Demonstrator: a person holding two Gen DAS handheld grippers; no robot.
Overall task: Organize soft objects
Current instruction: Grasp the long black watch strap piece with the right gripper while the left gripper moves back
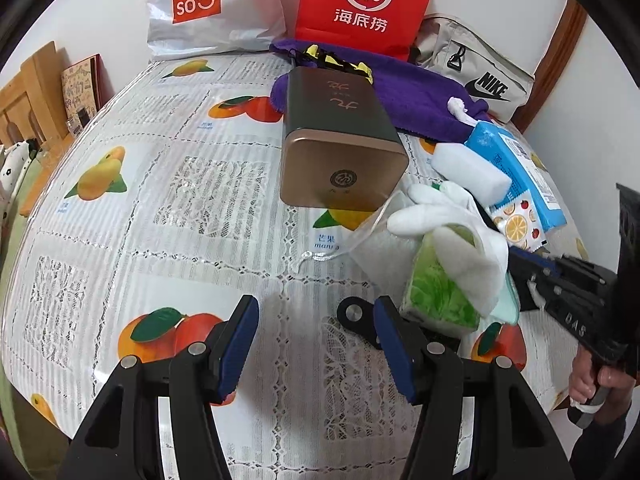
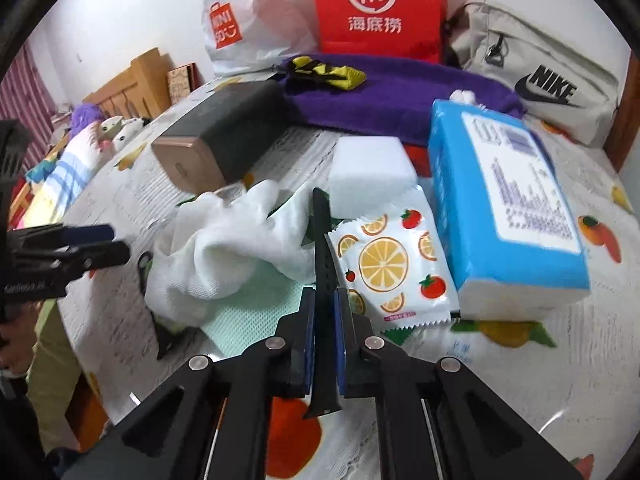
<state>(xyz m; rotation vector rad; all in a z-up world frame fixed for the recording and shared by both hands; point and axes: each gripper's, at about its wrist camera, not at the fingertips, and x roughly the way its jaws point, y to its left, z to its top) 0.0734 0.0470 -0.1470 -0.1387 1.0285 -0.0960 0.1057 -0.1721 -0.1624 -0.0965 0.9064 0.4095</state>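
Observation:
My right gripper [image 2: 322, 300] is shut on a black rubber strap [image 2: 320, 240] that sticks forward over the pile. Beside it lie a white glove [image 2: 224, 248], a pale green mesh cloth [image 2: 248, 312], a white sponge block [image 2: 374, 176], a fruit-print wipe packet [image 2: 392, 268] and a blue tissue pack [image 2: 508, 208]. My left gripper [image 1: 316, 328] is open and empty above the tablecloth, left of the white glove [image 1: 436, 208] and a green lettuce-print packet [image 1: 440, 296]. The right gripper [image 1: 560, 284] shows at the right edge of the left wrist view.
A gold and grey tin [image 1: 340, 140] lies at the table's middle. Behind it are a purple towel [image 1: 420, 96] with yellow-black socks [image 1: 340, 62], a Miniso bag [image 1: 208, 8], a red paper bag [image 1: 364, 4] and a Nike pouch [image 1: 480, 68]. The round table [image 1: 160, 200] drops off at left.

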